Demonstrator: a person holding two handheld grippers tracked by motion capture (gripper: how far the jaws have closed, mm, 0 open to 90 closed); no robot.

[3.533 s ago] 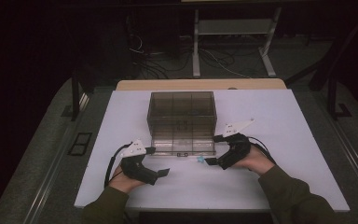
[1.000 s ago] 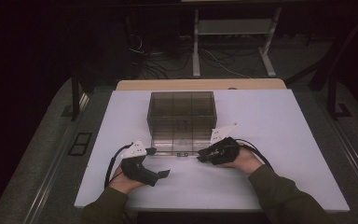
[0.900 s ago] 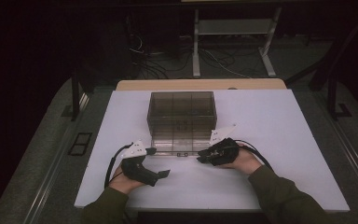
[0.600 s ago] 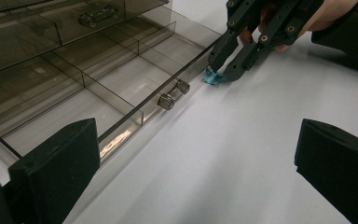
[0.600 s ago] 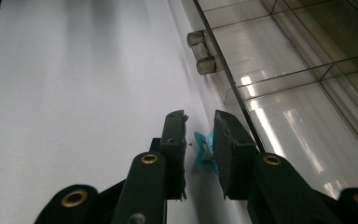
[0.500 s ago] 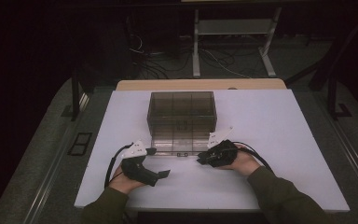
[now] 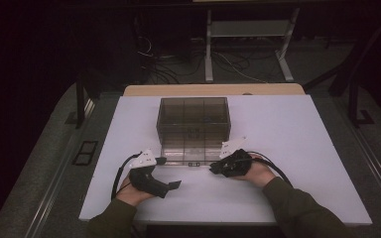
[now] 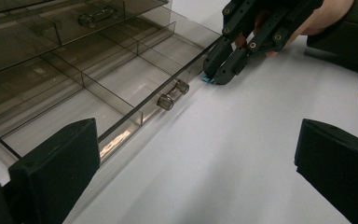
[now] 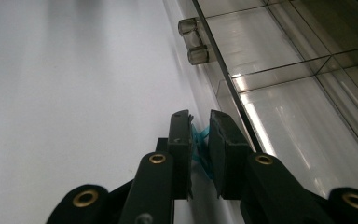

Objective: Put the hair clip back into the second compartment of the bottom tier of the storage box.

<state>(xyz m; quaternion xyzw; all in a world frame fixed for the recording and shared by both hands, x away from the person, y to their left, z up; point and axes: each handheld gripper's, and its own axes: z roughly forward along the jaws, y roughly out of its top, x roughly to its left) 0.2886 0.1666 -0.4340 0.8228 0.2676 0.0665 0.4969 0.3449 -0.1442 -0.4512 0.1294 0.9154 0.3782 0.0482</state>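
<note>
A smoky clear drawer box [image 7: 193, 119] stands mid-table with its bottom drawer [image 7: 191, 152] pulled out toward me. My right gripper [image 7: 213, 170] lies at the drawer's front right corner. Its jaws [image 9: 199, 133] are closed on a small teal piece [image 9: 198, 145] that rests on the table against the drawer front. The left gripper view shows that same teal piece [image 8: 208, 80] under the right gripper's tips [image 8: 221, 70]. My left gripper [image 7: 168, 172] sits at the drawer's front left, open wide [image 8: 191, 186], with nothing between its pads [image 8: 51, 172]. The drawer's handle [image 8: 172, 94] has two clear knobs.
The white table [image 7: 302, 148] has bare room to the right and in front of the box. The open drawer's divided compartments [image 9: 298, 93] look bare. A small dark item [image 8: 95, 14] lies in an upper drawer. Cables trail from both grippers.
My right gripper has slid left along the table to the drawer's front corner and closed around the teal piece. The left gripper has stayed put.
</note>
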